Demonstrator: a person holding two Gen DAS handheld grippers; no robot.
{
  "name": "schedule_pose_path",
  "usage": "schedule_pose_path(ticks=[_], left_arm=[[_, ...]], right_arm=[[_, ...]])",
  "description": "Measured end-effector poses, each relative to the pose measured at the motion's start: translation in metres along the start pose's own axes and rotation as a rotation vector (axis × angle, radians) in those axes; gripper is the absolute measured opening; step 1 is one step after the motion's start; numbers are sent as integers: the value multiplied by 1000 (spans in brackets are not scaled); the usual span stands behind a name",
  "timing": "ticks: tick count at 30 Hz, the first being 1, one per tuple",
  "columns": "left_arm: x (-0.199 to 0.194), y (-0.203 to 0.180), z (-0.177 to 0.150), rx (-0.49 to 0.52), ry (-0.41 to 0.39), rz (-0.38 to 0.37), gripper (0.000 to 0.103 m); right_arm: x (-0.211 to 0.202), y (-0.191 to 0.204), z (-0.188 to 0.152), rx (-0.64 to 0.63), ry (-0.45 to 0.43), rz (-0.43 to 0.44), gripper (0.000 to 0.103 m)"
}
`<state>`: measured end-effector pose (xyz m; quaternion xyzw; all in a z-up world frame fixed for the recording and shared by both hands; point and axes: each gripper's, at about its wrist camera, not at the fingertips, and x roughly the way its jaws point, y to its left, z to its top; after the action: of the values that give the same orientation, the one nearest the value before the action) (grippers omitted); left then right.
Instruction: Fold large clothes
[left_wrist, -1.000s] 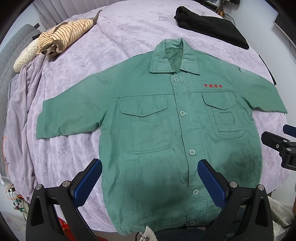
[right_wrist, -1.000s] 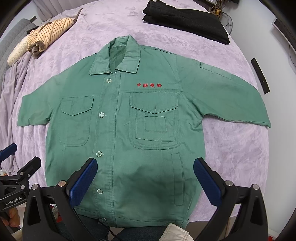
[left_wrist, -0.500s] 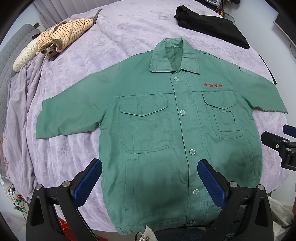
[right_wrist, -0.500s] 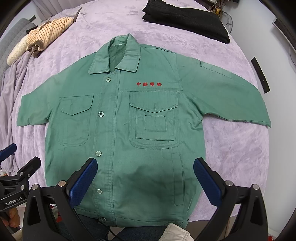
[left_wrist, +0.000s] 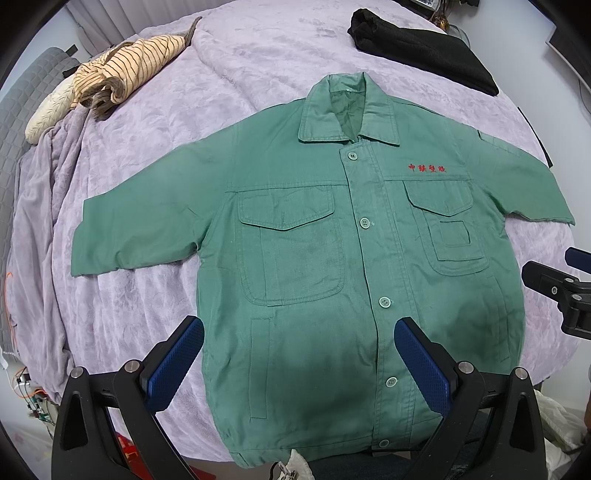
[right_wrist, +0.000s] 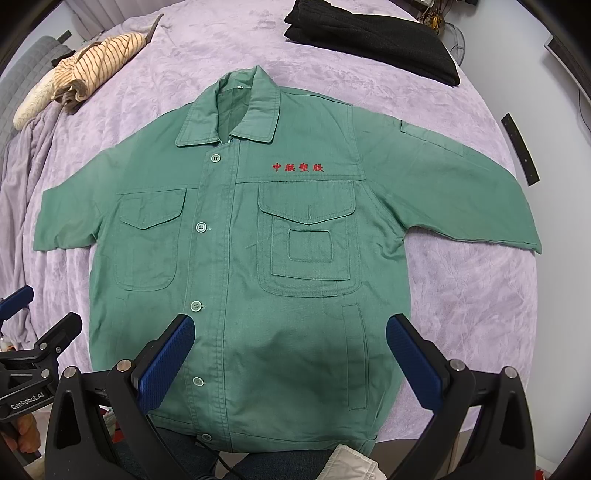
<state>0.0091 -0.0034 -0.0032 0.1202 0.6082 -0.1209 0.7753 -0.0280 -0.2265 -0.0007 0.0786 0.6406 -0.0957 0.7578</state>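
Note:
A green work jacket (left_wrist: 314, 258) (right_wrist: 258, 258) lies flat and buttoned, front up, on a lilac bed cover (left_wrist: 258, 66) (right_wrist: 472, 295). Its collar points away from me and both sleeves are spread out sideways. Red embroidered characters (right_wrist: 297, 167) sit above one chest pocket. My left gripper (left_wrist: 299, 354) hovers open above the hem, over the left half of the jacket. My right gripper (right_wrist: 290, 350) hangs open above the hem, over the right half. Nothing lies between the blue pads (left_wrist: 173, 363) of either one. Each gripper shows at the edge of the other's view.
A folded black garment (left_wrist: 424, 48) (right_wrist: 373, 37) lies at the far right of the bed. A striped beige garment (left_wrist: 125, 70) (right_wrist: 96, 72) is bunched at the far left beside a grey quilted surface (left_wrist: 18, 110). A black strip (right_wrist: 521, 149) lies off the bed's right edge.

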Motion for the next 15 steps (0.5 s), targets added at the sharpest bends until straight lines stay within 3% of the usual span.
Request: schedule_pose_path(ticks=[15], left_arm=[[4, 3, -4, -2, 2, -5, 103]], right_arm=[[3, 1, 0, -7, 9, 0, 103]])
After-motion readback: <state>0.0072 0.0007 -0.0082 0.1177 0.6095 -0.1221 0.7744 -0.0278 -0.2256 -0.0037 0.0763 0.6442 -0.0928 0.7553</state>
